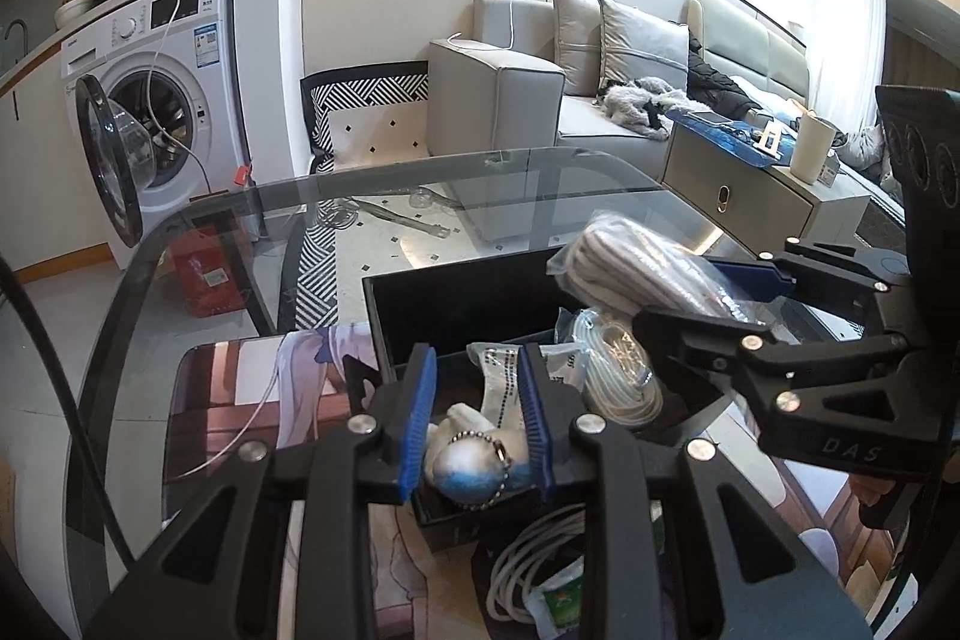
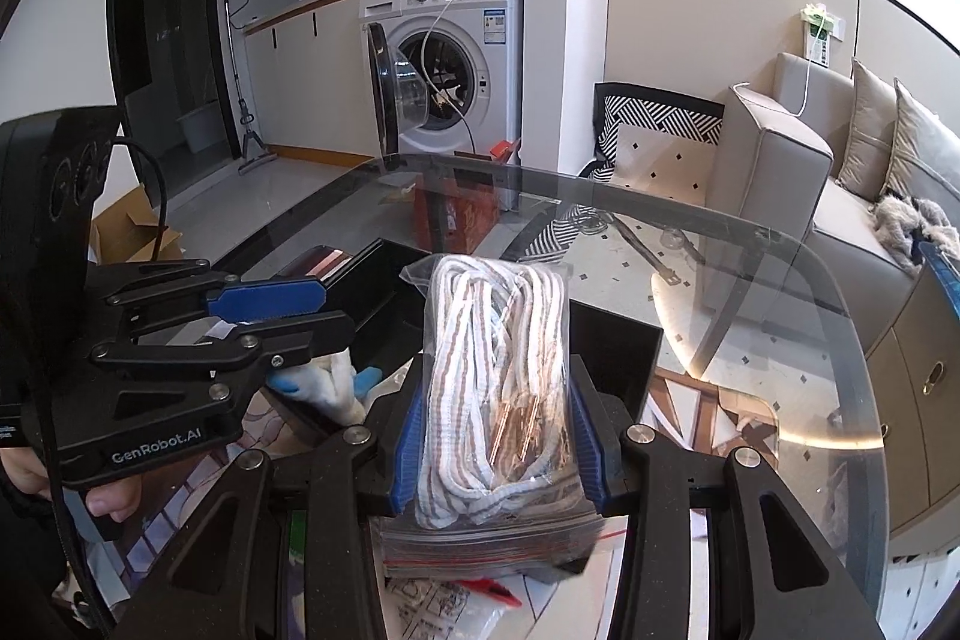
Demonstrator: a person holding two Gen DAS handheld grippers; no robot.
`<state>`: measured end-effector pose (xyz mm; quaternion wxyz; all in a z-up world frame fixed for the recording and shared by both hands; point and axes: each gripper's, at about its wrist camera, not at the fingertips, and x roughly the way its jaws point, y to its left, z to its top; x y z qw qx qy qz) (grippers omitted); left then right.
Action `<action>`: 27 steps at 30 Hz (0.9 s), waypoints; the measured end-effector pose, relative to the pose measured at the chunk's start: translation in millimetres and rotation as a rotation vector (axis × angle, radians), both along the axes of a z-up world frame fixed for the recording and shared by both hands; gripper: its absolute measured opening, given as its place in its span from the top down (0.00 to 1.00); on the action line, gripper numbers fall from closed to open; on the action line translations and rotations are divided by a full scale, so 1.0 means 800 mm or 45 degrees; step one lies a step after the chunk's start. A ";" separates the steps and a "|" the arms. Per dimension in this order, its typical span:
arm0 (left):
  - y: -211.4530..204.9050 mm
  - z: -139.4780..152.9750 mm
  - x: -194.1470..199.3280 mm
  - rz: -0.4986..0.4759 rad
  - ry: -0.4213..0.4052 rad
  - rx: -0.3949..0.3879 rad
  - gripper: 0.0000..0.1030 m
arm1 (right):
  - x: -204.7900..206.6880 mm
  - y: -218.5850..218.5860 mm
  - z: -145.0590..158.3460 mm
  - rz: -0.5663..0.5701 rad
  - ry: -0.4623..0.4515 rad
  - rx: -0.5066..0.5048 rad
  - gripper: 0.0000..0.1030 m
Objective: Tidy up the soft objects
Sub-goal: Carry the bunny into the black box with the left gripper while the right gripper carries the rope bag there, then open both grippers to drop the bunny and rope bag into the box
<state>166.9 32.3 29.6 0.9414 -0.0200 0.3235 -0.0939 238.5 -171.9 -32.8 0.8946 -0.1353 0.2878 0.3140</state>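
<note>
Item, left gripper (image 1: 474,430): closed on a plush keychain toy (image 1: 471,466), white and blue, held over the near corner of the black box (image 1: 456,298).

Item, right gripper (image 2: 498,436): clamped on a bagged striped cord (image 2: 495,370), long axis running 6 to 12 o'clock along the fingers. The box lies at 12 o'clock of both tools, its open cavity nearer the left one.

Surface: glass table (image 2: 750,268), cluttered with cable coils (image 1: 618,370).

Room: washing machine (image 2: 444,58) at 11 o'clock in the right view, sofa (image 2: 792,172) at 2.

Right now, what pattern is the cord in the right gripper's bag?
White with brown stripes: the cord shows best in the right wrist view.
</note>
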 end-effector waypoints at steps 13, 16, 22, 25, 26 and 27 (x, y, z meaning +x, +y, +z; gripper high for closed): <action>0.007 0.004 -0.008 0.022 -0.026 0.006 0.44 | -0.011 -0.013 0.004 0.011 -0.039 -0.002 0.42; 0.009 0.009 -0.019 0.035 -0.031 0.012 0.43 | -0.018 -0.022 0.008 0.012 -0.048 0.000 0.30; 0.015 0.018 -0.046 0.083 -0.060 0.012 0.12 | -0.034 -0.037 0.014 -0.015 -0.052 0.032 0.20; 0.019 0.022 -0.060 0.110 -0.089 0.003 0.05 | -0.041 -0.043 0.014 -0.027 -0.047 0.033 0.18; 0.020 0.023 -0.063 0.117 -0.086 0.003 0.03 | -0.043 -0.045 0.014 -0.030 -0.047 0.031 0.16; 0.021 0.023 -0.066 0.126 -0.087 0.002 0.00 | -0.047 -0.046 0.015 -0.031 -0.047 0.032 0.12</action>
